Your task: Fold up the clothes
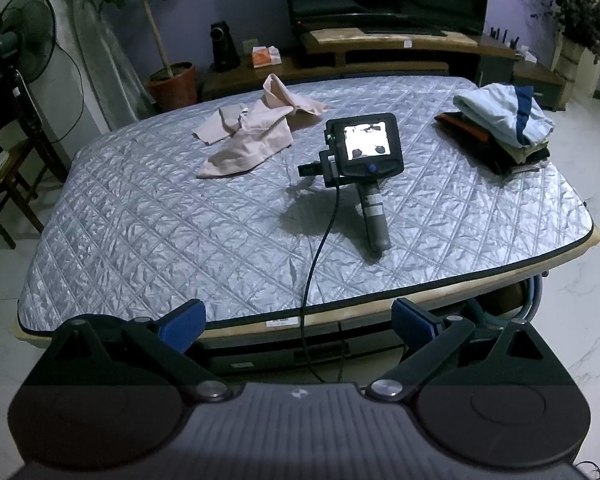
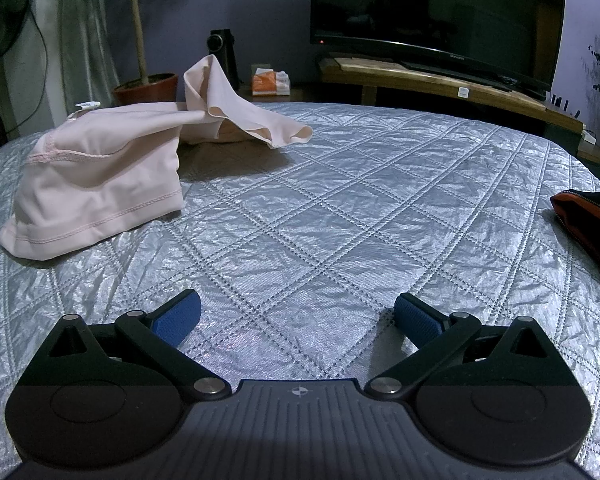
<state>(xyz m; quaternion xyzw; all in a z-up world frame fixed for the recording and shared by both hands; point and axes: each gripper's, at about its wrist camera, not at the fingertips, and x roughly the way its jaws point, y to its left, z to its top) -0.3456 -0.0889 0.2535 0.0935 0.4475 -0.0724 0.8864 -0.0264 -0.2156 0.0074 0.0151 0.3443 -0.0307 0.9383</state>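
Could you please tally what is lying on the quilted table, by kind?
Crumpled pink clothing heap: 1
Folded clothes stack: 1
Handheld device with a screen: 1
Total: 3

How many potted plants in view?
2. One in a red-brown pot beyond the bed's far-left corner, by the fan; another far right beside the TV stand. Others may be hidden.

Things we can only see part of

In the right wrist view, the stack of folded clothes [image 2: 588, 216] is cut off by the right edge, so only a red and black corner shows. The TV [image 2: 436, 12] loses its top at the edge. In the left wrist view, the little screen [image 1: 366, 141] on the handheld device [image 1: 364, 164] is too small to read.
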